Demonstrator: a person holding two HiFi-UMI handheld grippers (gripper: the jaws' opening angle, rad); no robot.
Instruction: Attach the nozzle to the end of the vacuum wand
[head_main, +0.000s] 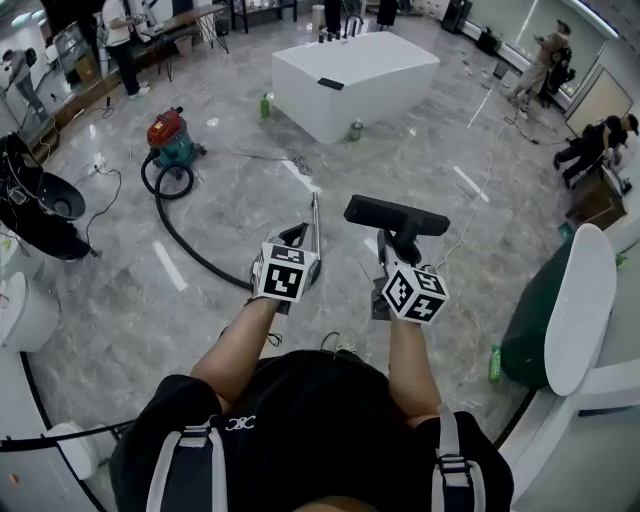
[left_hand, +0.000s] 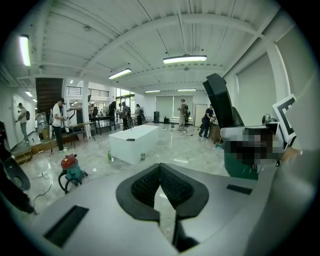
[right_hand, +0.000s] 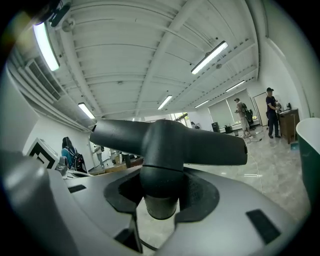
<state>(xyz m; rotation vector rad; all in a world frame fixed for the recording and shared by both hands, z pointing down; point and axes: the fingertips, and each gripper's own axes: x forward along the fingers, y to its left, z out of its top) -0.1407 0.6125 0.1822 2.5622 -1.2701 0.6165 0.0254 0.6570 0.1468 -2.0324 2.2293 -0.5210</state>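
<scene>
Head view puts both grippers out ahead of me over a grey marble floor. My right gripper has the black nozzle clamped by its round neck, and the wide head lies crosswise above the jaws. The right gripper view confirms it: the right gripper has a pad pressed on each side of the neck of the nozzle, with the neck's open end pointing back toward the camera.

My left gripper is closed. In the left gripper view the left gripper has its two pads meeting, with nothing between them.

The metal wand shows just beyond the left gripper in the head view, running away from me. From there I cannot tell whether the gripper touches it. Its far end sits to the left of the nozzle head, and the two are apart. A black hose curves from the wand's near end back to the red and green vacuum cleaner, which stands further off on my left. Past it all is a white block.
</scene>
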